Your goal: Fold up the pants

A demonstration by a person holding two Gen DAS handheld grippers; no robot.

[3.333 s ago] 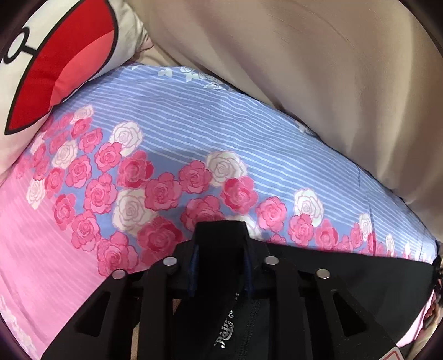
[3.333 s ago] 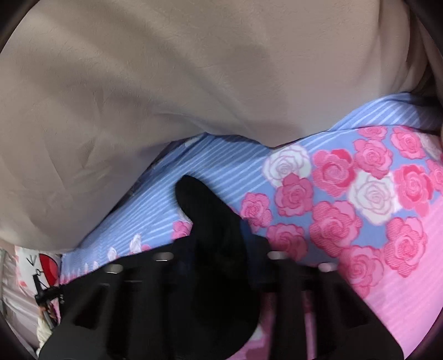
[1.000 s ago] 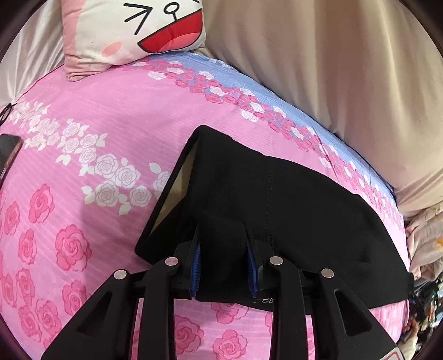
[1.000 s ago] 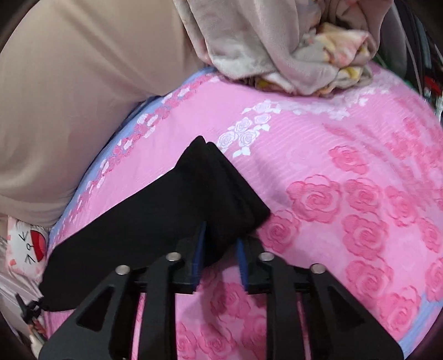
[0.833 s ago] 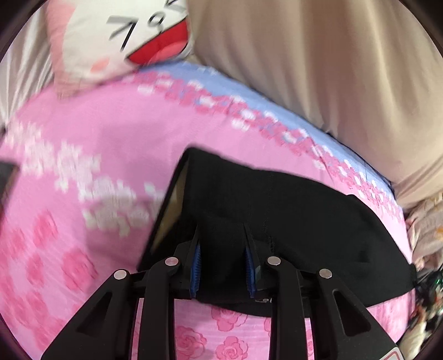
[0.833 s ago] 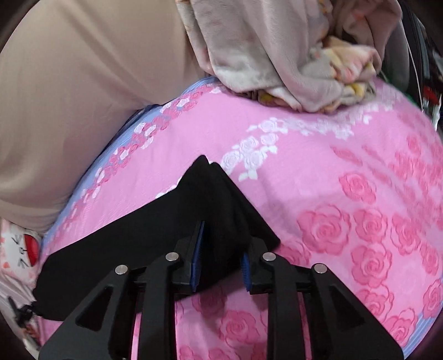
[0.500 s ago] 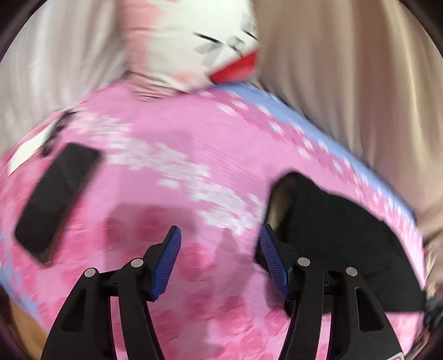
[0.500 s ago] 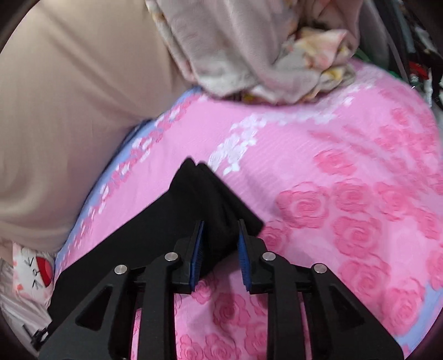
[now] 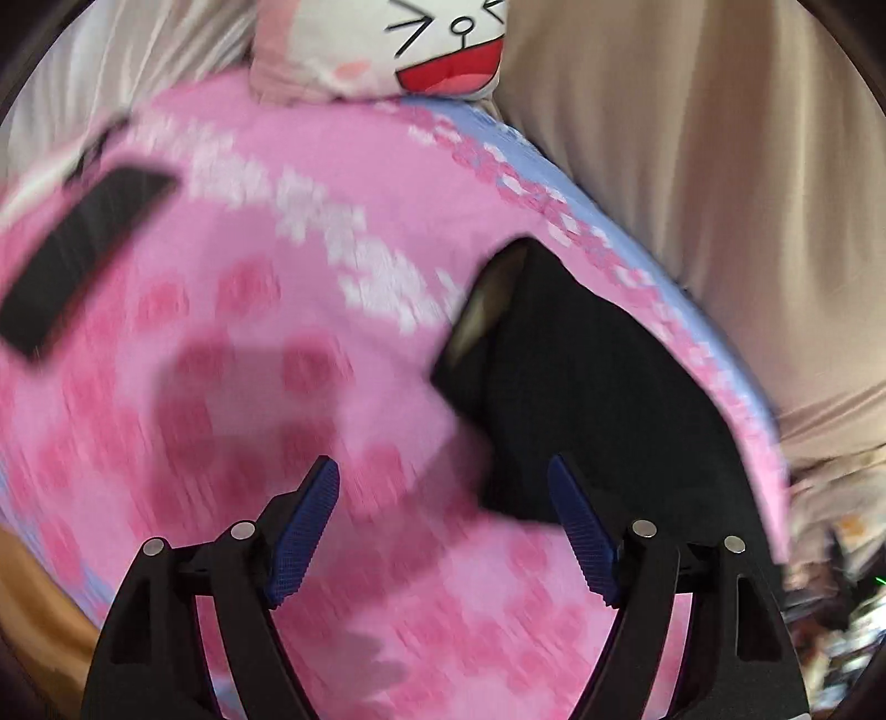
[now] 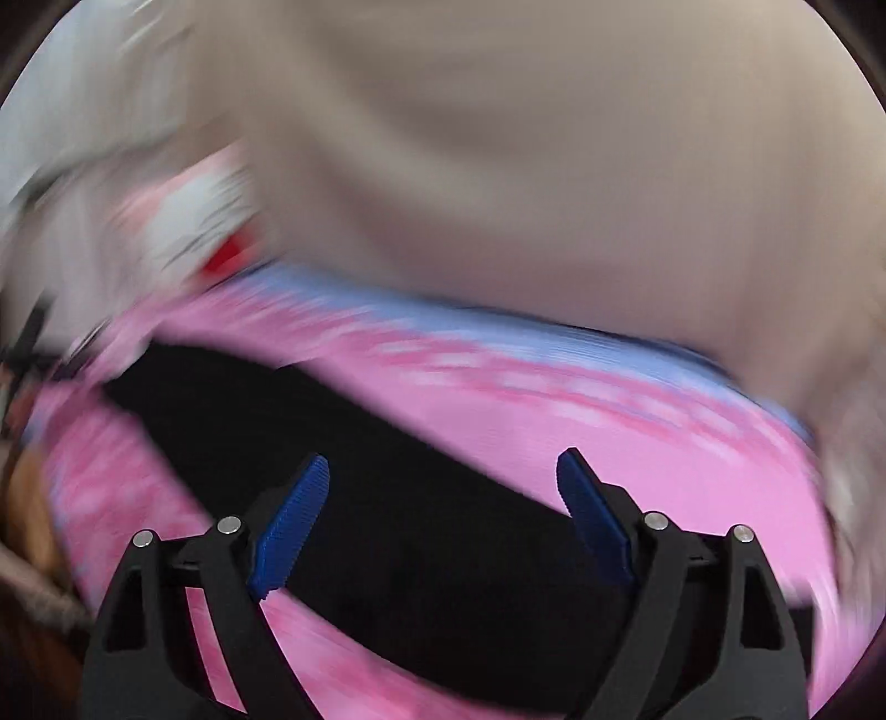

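Observation:
The black pants (image 9: pixel 598 387) lie as a long folded strip on the pink rose-print bedsheet (image 9: pixel 249 343). In the left wrist view their waist end shows a tan lining, just ahead and right of my left gripper (image 9: pixel 443 487), which is open and empty above the sheet. In the right wrist view the pants (image 10: pixel 387 498) run across the lower frame under my right gripper (image 10: pixel 443 476), which is open and empty. Both views are motion-blurred.
A cartoon-face pillow (image 9: pixel 421 50) rests at the head of the bed. A dark phone (image 9: pixel 83 249) lies on the sheet at left. A beige blanket (image 9: pixel 720 183) borders the far side and fills the upper right wrist view (image 10: pixel 526 166).
Both grippers held the pants a second ago. The left opened first and swung left; the right has now opened too and swung over the strip. The pants lie released on the bed.

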